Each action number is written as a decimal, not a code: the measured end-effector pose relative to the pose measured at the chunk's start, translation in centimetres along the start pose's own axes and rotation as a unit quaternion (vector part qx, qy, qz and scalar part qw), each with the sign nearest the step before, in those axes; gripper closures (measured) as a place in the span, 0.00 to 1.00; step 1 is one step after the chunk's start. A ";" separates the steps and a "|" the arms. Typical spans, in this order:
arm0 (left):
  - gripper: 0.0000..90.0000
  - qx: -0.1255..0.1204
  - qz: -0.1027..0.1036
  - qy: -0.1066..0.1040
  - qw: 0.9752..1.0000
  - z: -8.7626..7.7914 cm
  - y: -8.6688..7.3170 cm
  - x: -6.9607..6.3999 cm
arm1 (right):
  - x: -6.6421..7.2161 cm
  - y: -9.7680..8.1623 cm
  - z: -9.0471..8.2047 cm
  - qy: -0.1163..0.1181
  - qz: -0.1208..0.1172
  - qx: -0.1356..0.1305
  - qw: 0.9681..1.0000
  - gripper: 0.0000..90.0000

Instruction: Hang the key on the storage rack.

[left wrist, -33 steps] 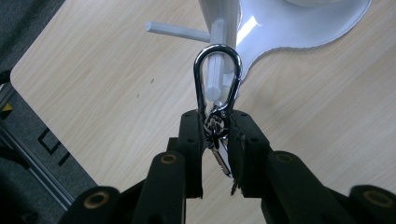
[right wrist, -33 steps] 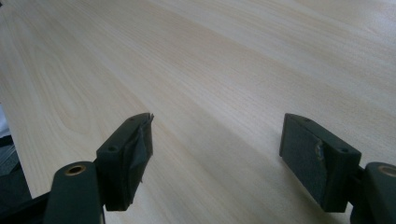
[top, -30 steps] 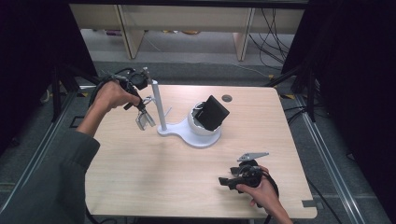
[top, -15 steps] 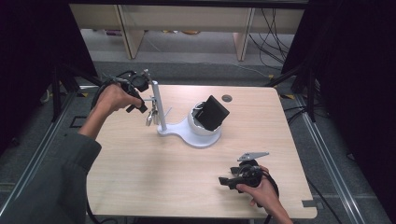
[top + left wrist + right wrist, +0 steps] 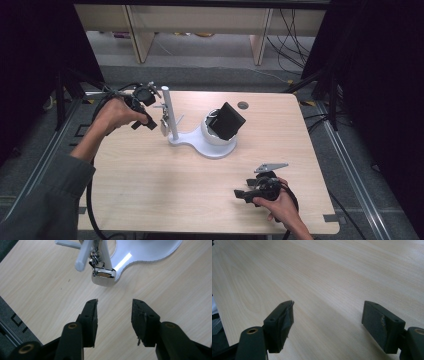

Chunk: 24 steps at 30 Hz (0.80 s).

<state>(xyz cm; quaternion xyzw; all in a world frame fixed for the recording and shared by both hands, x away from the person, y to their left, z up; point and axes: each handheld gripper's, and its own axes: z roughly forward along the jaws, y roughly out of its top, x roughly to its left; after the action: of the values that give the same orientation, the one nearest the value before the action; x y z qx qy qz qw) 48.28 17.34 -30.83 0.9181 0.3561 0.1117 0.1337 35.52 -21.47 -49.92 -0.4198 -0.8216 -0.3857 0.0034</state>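
1. I see the left tool [image 5: 159,116] just beside the white stand's post [image 5: 169,112], on the post's left in the high view. Its jaws have just been opening & now stand apart w/ nothing between them.
2. Task thing = small silver padlock [image 5: 103,277], hanging by its shackle from a peg [image 5: 67,243] on the post. It sits just ahead of the left tool's tips [image 5: 114,308], apart from both pads, close to the stand's flat white base [image 5: 147,251].
3. In the high view the padlock [image 5: 163,125] hangs low on the post's left side, right by the left tool.
4. Stand's base [image 5: 197,145] also carries a white dome w/ a black block [image 5: 228,121] tilted on it, to the post's right.
5. Right tool [image 5: 241,192] is well apart from the post, near the counter [image 5: 150,195]'s front right edge, low over the surface. Its jaws are spread wide; in the right gripper view nothing but bare wood lies between the pads [image 5: 282,323].
6. The right hand [image 5: 277,200] is wrapped round the tool body; can't tell if it touches the counter.
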 end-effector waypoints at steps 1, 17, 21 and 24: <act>0.61 -0.004 -0.001 -0.002 1.000 0.0 -0.2 -0.1 | -0.1 0.0 0.0 -0.008 -0.005 -0.001 1.000 0.30; 0.43 -0.043 -0.004 -0.017 0.999 1.0 -2.7 -1.1 | -0.2 0.0 -0.1 -0.010 -0.003 -0.011 1.000 0.30; 0.41 -0.052 -0.013 -0.031 0.998 1.5 -3.3 -1.8 | -0.3 0.1 -0.1 -0.009 -0.002 -0.007 1.000 0.30; 0.40 -0.061 -0.009 -0.036 0.997 1.8 -3.8 -2.4 | -0.3 0.1 -0.1 -0.009 -0.003 -0.010 1.000 0.30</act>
<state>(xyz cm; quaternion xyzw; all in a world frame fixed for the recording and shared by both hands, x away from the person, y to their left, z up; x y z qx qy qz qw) 44.75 18.06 -34.04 0.9084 0.3518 0.0985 0.2034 35.71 -21.70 -49.90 -0.4208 -0.8191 -0.3899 -0.0090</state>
